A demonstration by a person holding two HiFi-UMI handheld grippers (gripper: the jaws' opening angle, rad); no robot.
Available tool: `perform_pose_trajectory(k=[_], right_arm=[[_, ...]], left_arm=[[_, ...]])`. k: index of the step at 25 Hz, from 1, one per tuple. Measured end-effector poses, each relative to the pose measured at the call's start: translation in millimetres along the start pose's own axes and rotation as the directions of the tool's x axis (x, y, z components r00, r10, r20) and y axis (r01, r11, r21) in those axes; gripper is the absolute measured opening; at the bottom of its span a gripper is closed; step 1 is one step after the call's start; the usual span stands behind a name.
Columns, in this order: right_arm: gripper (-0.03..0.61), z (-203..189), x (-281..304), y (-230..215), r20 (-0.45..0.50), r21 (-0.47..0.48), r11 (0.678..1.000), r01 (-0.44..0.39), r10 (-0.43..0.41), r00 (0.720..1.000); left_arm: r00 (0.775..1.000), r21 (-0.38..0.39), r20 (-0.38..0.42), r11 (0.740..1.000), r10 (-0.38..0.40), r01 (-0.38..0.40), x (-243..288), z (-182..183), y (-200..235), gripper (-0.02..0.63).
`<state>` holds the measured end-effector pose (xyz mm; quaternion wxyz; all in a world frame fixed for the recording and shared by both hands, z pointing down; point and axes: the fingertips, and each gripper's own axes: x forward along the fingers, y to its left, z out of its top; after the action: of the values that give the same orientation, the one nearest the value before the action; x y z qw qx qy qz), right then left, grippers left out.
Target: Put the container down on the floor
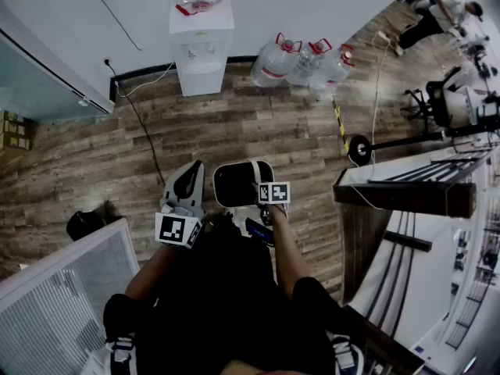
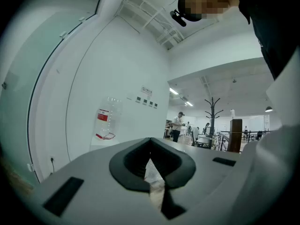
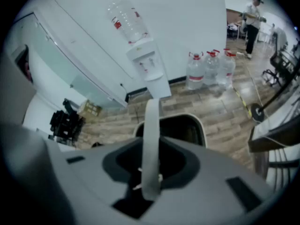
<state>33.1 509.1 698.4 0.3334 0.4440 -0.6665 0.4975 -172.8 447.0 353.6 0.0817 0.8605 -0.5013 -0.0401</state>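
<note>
The container [image 1: 241, 184] is a dark bin with a white rim and a white strap handle [image 3: 151, 139]. It hangs over the wooden floor [image 1: 258, 123] just in front of the person's legs. My right gripper [image 1: 264, 191] is shut on the handle, which runs up between its jaws in the right gripper view, with the container's open mouth [image 3: 185, 128] below. My left gripper [image 1: 187, 180] is beside the container on its left, not touching it. In the left gripper view its jaws point up at a white wall, and the left gripper [image 2: 151, 170] is shut with nothing held.
A white water dispenser [image 1: 201, 49] stands at the wall ahead, with several large water bottles [image 1: 305, 61] to its right. A glass partition [image 1: 62, 303] and a black bag [image 1: 86, 223] are at the left. A dark wooden counter [image 1: 406, 194] is at the right. People [image 1: 437, 14] are far right.
</note>
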Motion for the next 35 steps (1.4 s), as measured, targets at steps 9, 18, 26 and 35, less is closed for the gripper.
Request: perform_pose_trajectory(k=[9,18,26,35], right_arm=[[0.115,-4,2,10,-0.008,-0.023,1.000,-0.013,0.013,1.000],[0.115,-3,-1,3,0.010,0.005,1.000,-0.007,0.007,1.000],[0.115,1,-11,-14,0.037,0.029,1.000,-0.008,0.007,0.999],[0.115,8,-16,-41,0.054,0.030,0.999,-0.021,0.019,0.998]], left_arm=[[1.000,-0.005,-0.005,1.000,0.010,-0.010,-8,-4,0,0.028],[1.000,-0.002,-0.002,1.000,0.015,-0.015,-13,-5,-2,0.029],[1.000,0.014,0.002,1.000,0.014,-0.014,-9,-3,-16,0.029],[1.000,0.043,0.000,0.999,0.023,-0.023,7,-5,-45,0.029]])
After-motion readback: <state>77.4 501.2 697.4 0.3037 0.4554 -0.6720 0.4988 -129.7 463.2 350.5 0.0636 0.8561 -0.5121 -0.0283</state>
